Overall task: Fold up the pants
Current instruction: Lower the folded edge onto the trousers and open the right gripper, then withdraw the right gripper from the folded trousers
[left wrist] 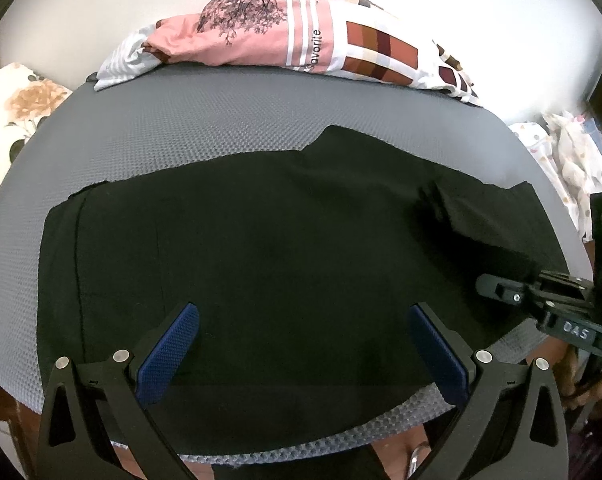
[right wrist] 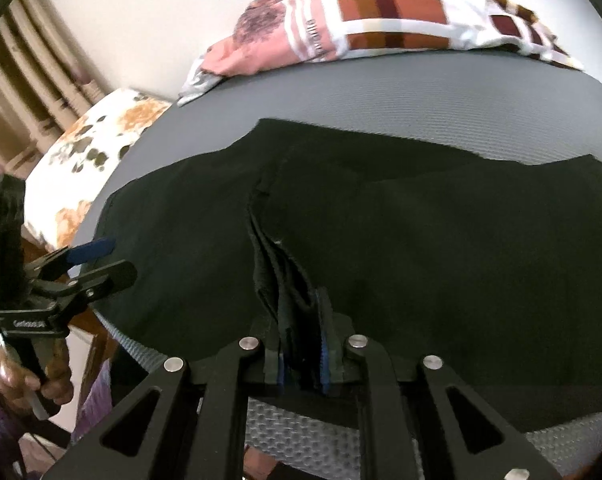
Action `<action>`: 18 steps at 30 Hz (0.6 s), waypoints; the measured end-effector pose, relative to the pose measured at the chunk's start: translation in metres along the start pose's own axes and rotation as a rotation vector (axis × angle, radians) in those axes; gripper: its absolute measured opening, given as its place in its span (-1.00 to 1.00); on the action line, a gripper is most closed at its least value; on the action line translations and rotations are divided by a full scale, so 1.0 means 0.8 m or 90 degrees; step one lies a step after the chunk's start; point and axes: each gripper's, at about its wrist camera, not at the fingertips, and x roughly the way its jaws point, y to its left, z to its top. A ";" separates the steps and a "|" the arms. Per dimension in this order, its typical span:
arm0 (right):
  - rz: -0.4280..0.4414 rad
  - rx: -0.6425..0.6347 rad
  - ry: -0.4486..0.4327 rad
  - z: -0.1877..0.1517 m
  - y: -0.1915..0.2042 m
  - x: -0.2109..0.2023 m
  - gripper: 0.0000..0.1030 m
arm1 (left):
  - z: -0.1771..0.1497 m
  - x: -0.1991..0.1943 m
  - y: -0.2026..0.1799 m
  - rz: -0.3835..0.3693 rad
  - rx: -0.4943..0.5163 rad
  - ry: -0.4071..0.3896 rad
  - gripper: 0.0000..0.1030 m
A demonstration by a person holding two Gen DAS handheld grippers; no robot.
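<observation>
Black cloth bunches between the pinched fingers of the right claw (right wrist: 301, 344), which grips a thick fold of the pants (right wrist: 381, 240) at their near edge. The left claw (left wrist: 301, 344) hovers spread wide over them, holding nothing. The pants lie across the grey mat (left wrist: 181, 128), seemingly doubled once already. Judging by that, folding is midway: another fold and smoothing remain.

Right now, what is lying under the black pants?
Under the black pants lies a grey textured mat, visible all around the pants. Whatever lies beneath their middle is covered.
</observation>
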 end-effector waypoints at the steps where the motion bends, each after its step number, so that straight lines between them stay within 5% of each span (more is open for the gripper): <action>1: 0.022 0.009 0.000 0.000 -0.001 -0.001 -0.47 | 0.000 0.001 0.001 0.001 -0.002 0.003 1.00; 4: 0.151 0.055 0.013 -0.002 -0.014 -0.009 -0.10 | 0.000 0.002 0.005 0.002 -0.008 0.005 1.00; 7: 0.296 0.188 -0.023 0.003 -0.064 -0.035 -0.11 | 0.002 -0.002 0.009 0.001 -0.020 -0.003 1.00; 11: 0.164 0.182 -0.098 0.024 -0.107 -0.078 -0.11 | 0.002 -0.001 0.012 -0.011 -0.033 -0.001 1.00; 18: 0.172 0.095 -0.051 0.018 -0.064 -0.047 -0.30 | 0.001 -0.002 0.003 0.009 -0.005 -0.007 1.00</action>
